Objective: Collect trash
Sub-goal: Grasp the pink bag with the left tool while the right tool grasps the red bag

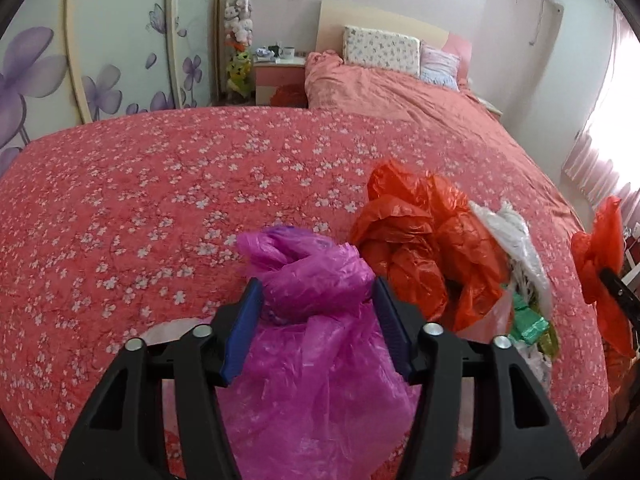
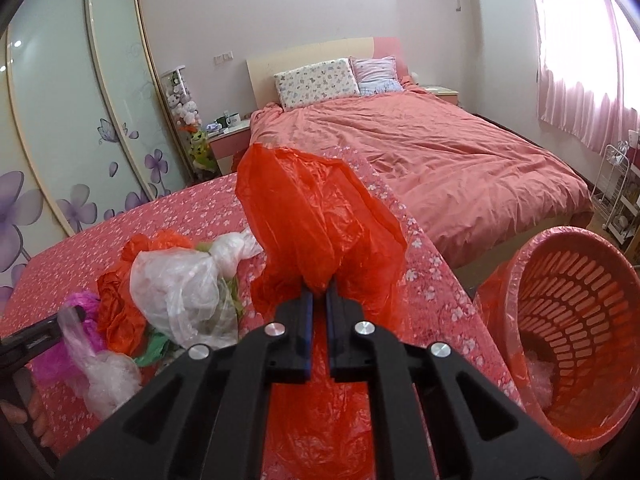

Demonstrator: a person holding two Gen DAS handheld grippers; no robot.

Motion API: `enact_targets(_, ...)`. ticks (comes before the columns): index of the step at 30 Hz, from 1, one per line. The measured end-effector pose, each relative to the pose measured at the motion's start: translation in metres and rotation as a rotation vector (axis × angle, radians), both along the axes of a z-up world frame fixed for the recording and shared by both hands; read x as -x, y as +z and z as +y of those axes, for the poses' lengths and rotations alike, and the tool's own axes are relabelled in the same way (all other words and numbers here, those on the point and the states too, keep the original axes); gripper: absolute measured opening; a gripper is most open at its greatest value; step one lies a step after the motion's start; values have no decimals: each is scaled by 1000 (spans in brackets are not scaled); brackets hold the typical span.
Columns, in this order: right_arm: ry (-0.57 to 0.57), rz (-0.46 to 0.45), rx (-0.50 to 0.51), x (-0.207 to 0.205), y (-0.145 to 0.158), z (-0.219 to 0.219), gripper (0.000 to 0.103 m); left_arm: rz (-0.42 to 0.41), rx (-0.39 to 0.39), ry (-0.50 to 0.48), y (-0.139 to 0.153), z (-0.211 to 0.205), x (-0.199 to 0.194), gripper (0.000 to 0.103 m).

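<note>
My left gripper has its blue pads on both sides of a crumpled magenta plastic bag that hangs down between them above the floral red bedspread. My right gripper is shut on an orange-red plastic bag and holds it up; that bag shows at the right edge of the left wrist view. A pile of trash lies on the bedspread: an orange-red bag, clear bags and green scraps. A pink slotted basket lined with an orange bag lies tilted beside the bed.
Farther back is a bed with a pink duvet and pillows. A nightstand with cups and a column of plush toys stand by the flowered wardrobe doors. A white wire rack is under the curtained window.
</note>
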State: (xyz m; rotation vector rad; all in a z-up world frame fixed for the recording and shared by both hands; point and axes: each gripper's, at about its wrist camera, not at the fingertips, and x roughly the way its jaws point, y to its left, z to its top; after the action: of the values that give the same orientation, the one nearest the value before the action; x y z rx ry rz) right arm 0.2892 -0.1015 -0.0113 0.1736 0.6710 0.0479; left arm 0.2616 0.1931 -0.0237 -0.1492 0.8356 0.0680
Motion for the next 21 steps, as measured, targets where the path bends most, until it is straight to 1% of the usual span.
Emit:
enact_targets(4,6,5,3,4,0,0,7,1,-31,-37,-7,-8,4,42)
enact_targets(5,4,6,3,6,1,-1,7,-11,-40,-41,-7,-10,6,40)
enact_targets(7,2,7,1,9,2,-2,7,-25,-34,-38,-4,-9,10,37)
enact_targets(10,0,-7,6,17,10,-3,7,-48,-17,-27,7,-3,17,37)
enact_targets(21,-5,-71,-14,46,46,-14,7,-162,-39,-4,63,1,35,37)
